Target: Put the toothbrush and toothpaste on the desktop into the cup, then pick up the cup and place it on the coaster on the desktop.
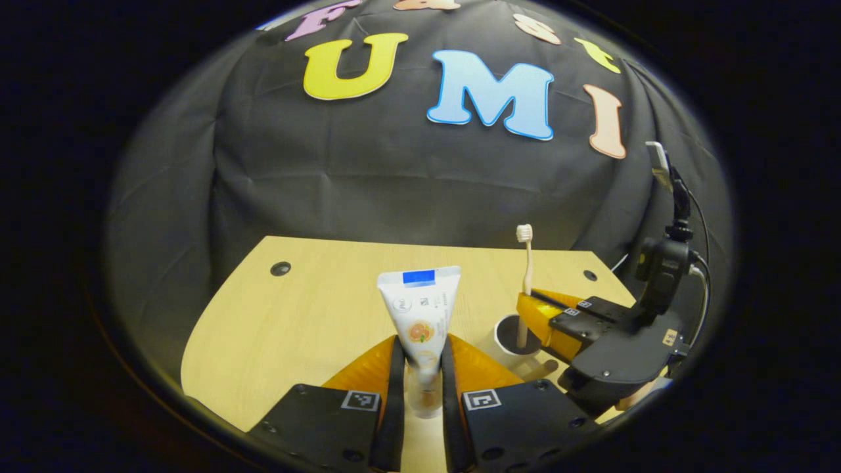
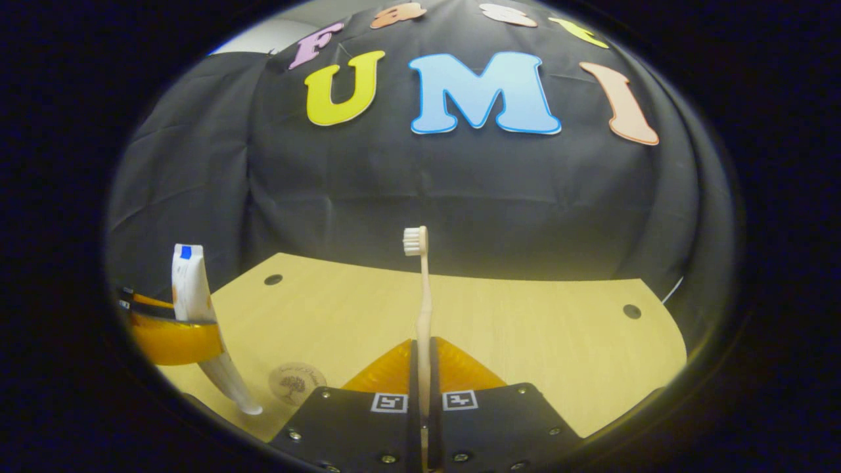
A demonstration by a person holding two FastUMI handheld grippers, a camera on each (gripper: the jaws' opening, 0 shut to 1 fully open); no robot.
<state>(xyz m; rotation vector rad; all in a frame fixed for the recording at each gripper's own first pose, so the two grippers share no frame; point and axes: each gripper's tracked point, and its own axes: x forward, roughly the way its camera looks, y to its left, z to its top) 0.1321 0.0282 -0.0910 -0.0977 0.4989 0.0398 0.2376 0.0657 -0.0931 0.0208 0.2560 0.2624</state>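
desk point(image 2: 525, 328): light wood, dark round holes near corners | backdrop point(image 1: 394, 184): black cloth, creased

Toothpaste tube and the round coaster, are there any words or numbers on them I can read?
Toothpaste tube: small print and round marks, too small to read.
Coaster: a tree picture with tiny writing, too blurred to read.
Square tags: black-and-white patterns, no words.

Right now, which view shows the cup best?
The left gripper view: the white-rimmed, dark-lined cup stands on the light wooden desktop, with the cream toothbrush reaching into it. In the right gripper view I cannot make out the cup.
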